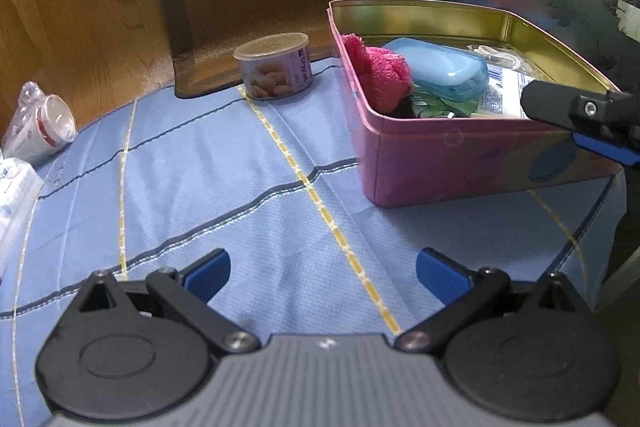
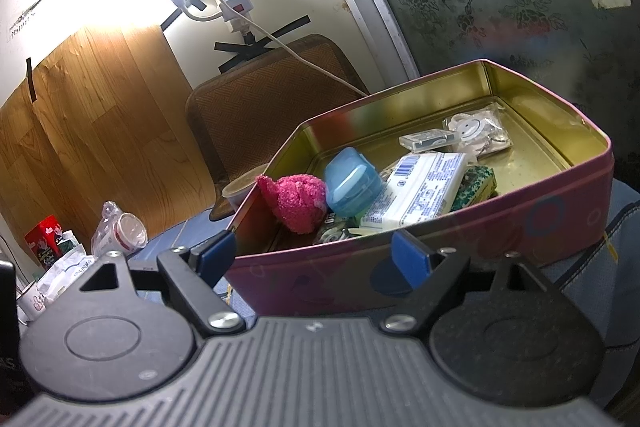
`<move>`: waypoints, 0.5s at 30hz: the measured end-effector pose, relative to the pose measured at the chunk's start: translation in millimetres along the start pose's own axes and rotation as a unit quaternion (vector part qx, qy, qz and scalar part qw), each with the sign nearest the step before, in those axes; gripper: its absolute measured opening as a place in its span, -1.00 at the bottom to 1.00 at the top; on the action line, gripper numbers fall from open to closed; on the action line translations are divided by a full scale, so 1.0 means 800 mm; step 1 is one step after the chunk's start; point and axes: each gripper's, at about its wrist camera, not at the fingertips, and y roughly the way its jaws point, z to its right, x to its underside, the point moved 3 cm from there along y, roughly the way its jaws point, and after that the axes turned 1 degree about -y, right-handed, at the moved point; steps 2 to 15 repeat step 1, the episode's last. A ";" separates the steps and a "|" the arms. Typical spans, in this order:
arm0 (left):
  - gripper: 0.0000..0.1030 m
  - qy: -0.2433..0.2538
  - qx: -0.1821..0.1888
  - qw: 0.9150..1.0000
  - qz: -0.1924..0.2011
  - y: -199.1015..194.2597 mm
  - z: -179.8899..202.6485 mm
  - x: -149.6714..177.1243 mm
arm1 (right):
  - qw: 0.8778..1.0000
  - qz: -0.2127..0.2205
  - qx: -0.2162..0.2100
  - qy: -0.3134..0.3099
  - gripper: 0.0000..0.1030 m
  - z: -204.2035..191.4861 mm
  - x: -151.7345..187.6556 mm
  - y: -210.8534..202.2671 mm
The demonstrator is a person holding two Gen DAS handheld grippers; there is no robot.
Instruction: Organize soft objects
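Right wrist view: my right gripper [image 2: 312,257] released, empty, just before pink tin [image 2: 480,239]; pink fluffy cloth [image 2: 298,205] inside tin's near-left corner, within reach. Left gripper [image 1: 322,277] released, idle over surface [image 1: 240,187] left of tin.

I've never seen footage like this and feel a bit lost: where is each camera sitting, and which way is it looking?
Left wrist view: sits on the left gripper, looking down across the blue tablecloth toward a can; its open fingers and the right gripper's tip show.
Right wrist view: sits on the right gripper, facing into the pink tin; its open fingers show.
Shared: the tin, the pink fluffy thing, the blue case, the brown cushion.
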 end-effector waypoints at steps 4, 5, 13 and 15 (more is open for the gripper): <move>0.99 0.000 -0.001 1.000 -0.002 0.001 0.000 0.000 | 1.000 0.001 0.000 -0.001 0.69 0.000 0.000 0.000; 0.99 0.000 -0.001 1.000 -0.002 0.001 0.000 0.000 | 1.000 0.001 0.000 -0.001 0.69 0.000 0.000 0.000; 0.99 0.000 -0.001 1.000 -0.002 0.001 0.000 0.000 | 1.000 0.001 0.000 -0.001 0.69 0.000 0.000 0.000; 0.99 0.000 -0.001 1.000 -0.002 0.001 0.000 0.000 | 1.000 0.001 0.000 -0.001 0.69 0.000 0.000 0.000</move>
